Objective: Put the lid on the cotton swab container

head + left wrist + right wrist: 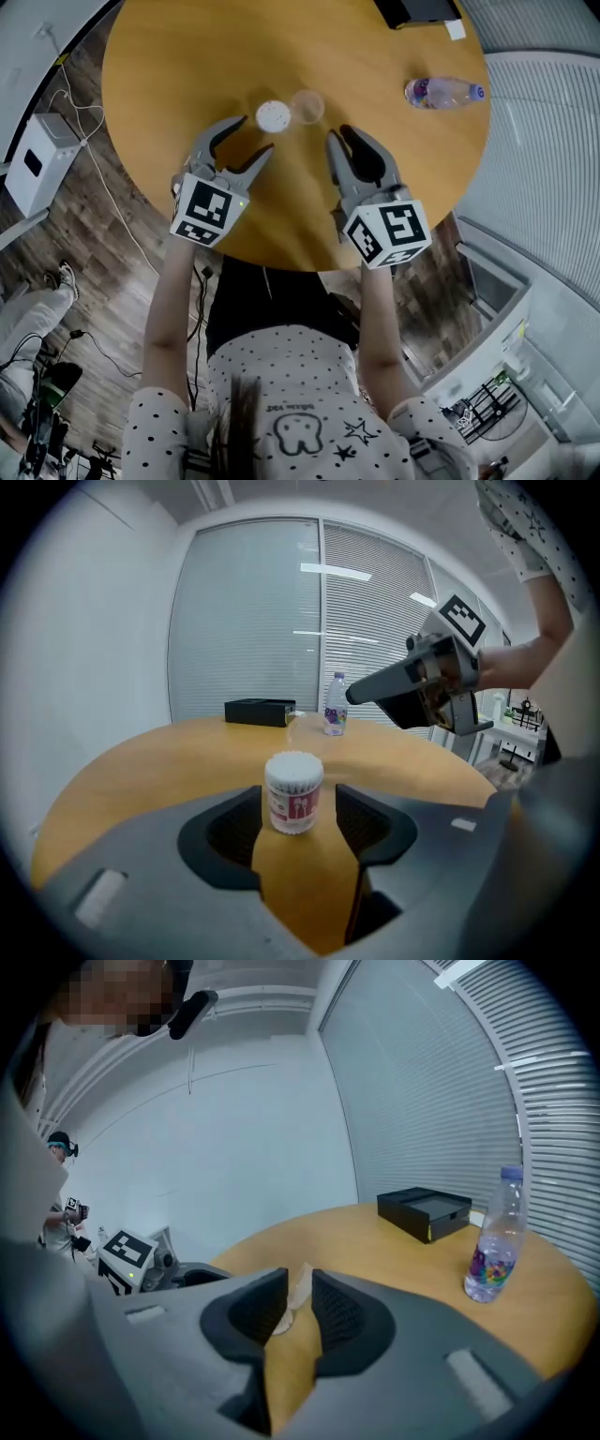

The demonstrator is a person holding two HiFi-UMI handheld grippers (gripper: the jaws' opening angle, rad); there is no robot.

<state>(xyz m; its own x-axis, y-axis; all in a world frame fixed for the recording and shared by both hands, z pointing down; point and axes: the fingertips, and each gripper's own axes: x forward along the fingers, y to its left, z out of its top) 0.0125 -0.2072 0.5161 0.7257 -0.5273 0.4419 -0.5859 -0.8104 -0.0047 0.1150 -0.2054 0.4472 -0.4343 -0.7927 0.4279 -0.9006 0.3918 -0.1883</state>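
Centrally: cotton swab container (pixel 273 115), upright, lidless, on round wooden table (pixel 169 56), dead ahead of left gripper (pixel 256 134), jaws wide apart, empty. Clear lid (pixel 307 106) just beside it, before right gripper (pixel 338 133), jaws narrowly parted, empty.

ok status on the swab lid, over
Empty left tool open, lined up on cotton swab container; right tool nearly closed, empty. Clear lid on table beside it, not on yet. Water bottle, black box well clear.
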